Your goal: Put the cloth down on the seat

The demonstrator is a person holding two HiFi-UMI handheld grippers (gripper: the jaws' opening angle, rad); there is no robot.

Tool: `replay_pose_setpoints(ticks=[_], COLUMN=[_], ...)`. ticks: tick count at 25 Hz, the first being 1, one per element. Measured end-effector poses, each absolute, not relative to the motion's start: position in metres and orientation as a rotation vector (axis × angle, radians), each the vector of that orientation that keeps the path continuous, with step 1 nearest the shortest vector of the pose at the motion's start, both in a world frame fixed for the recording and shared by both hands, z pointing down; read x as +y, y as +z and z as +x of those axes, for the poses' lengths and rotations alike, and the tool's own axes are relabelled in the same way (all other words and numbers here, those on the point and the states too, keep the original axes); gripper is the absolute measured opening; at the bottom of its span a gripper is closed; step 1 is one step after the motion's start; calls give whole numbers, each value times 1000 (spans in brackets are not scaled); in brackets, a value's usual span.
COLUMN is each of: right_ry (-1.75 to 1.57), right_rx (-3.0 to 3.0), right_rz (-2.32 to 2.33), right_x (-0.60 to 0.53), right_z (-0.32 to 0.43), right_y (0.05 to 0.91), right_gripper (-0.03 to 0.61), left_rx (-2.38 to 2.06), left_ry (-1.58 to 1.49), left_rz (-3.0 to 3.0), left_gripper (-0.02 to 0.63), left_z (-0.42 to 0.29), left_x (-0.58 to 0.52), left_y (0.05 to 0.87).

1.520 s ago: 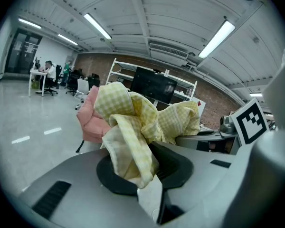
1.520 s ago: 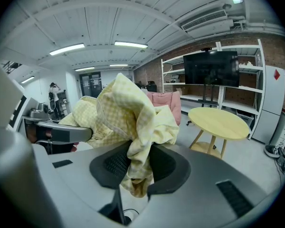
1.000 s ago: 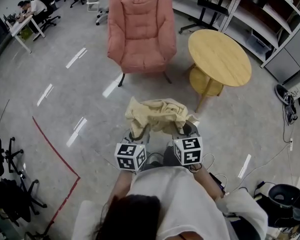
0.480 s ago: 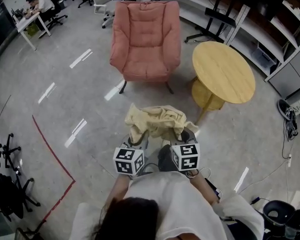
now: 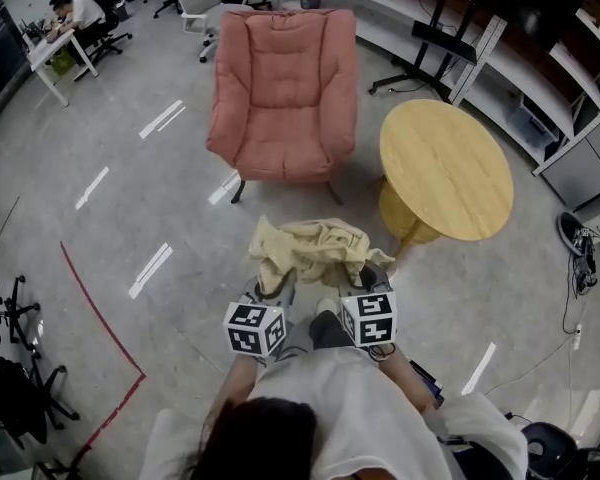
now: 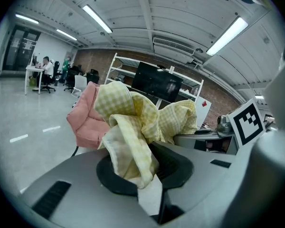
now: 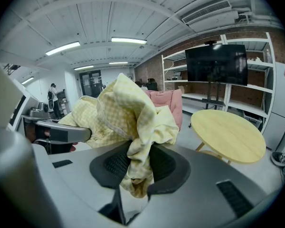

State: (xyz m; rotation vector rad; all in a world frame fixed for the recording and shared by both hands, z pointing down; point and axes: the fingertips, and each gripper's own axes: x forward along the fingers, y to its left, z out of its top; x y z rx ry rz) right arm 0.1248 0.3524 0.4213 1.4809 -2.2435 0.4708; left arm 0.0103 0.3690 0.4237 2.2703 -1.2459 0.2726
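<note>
A crumpled yellow checked cloth [image 5: 310, 249] hangs in the air between both grippers, above the grey floor in front of a pink armchair [image 5: 285, 93]. My left gripper [image 5: 271, 290] is shut on the cloth's left end [image 6: 133, 146], and my right gripper [image 5: 364, 276] is shut on its right end [image 7: 137, 141]. In both gripper views the fabric bunches up out of the dark pads and hides much of what lies beyond. The armchair's seat [image 5: 277, 143] is bare, a short way ahead of the cloth. Part of the pink chair [image 6: 88, 120] shows behind the cloth.
A round wooden side table [image 5: 445, 168] with a lower shelf stands just right of the armchair. Shelving and a screen on a stand [image 5: 450, 38] line the far right wall. Office chairs and a desk with a seated person [image 5: 65, 18] are far left. Red tape [image 5: 100, 323] marks the floor.
The armchair and round table have come closer and lower in the head view as both grippers carried the cloth forward together. The grip on the cloth is the same.
</note>
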Motion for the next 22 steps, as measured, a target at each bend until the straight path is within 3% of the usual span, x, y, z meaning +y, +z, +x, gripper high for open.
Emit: replay_pose_setpoints(ticks=[22], right_ry=[453], right_rx=[-2286], right_rz=[1328], right_x=[232], right_z=[185], right_y=[436], right_gripper=[115], left_rx=[-1332], left_ry=[290], left_rz=[2186], left_gripper=[86], left_z=[76], left_x=[262], left_y=[435])
